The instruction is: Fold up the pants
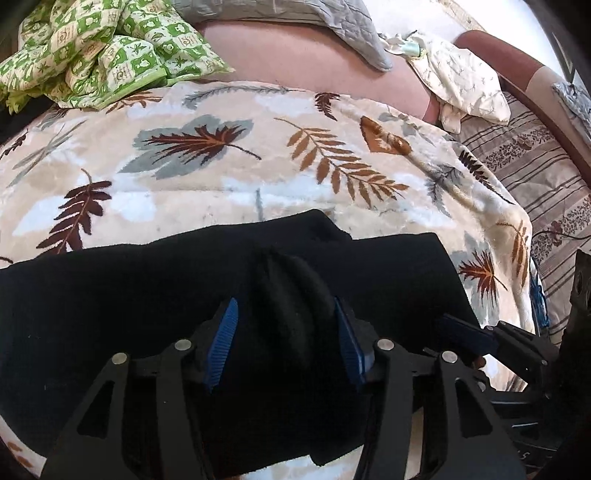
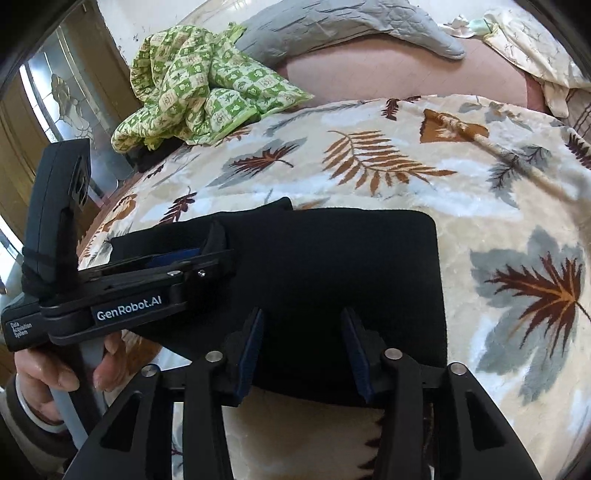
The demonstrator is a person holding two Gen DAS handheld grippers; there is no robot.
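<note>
Presently catalogued, from the tongs outward:

Left gripper (image 1: 284, 328): blue-padded fingers (image 1: 225, 328) parted, with a raised ridge of black cloth bunched between them. Whether the pads actually bear on that ridge cannot be told; the spread looks too wide for a firm pinch. The right wrist view shows the same tool from the side (image 2: 218, 240), laid low and flat over the garment's left part, a posture suited to pressing or smoothing a fold rather than lifting.

Right gripper (image 2: 303, 350): released, fingers (image 2: 255, 343) standing apart over the near edge of the cloth, nothing held between them. It appears placed to steady or take that edge next.

Pants (image 2: 332, 280): black, already reduced to a compact, roughly rectangular packet lying flat on the bed; the rounded right corner suggests the folding is well advanced.

Leaf-patterned blanket (image 2: 406, 155): directly beneath the pants, serving as the work surface.

Green checked quilt (image 2: 192, 85): crumpled at the far left, well apart from the pants.

Grey pillow (image 2: 332, 26): beyond it, at the head of the bed.
</note>
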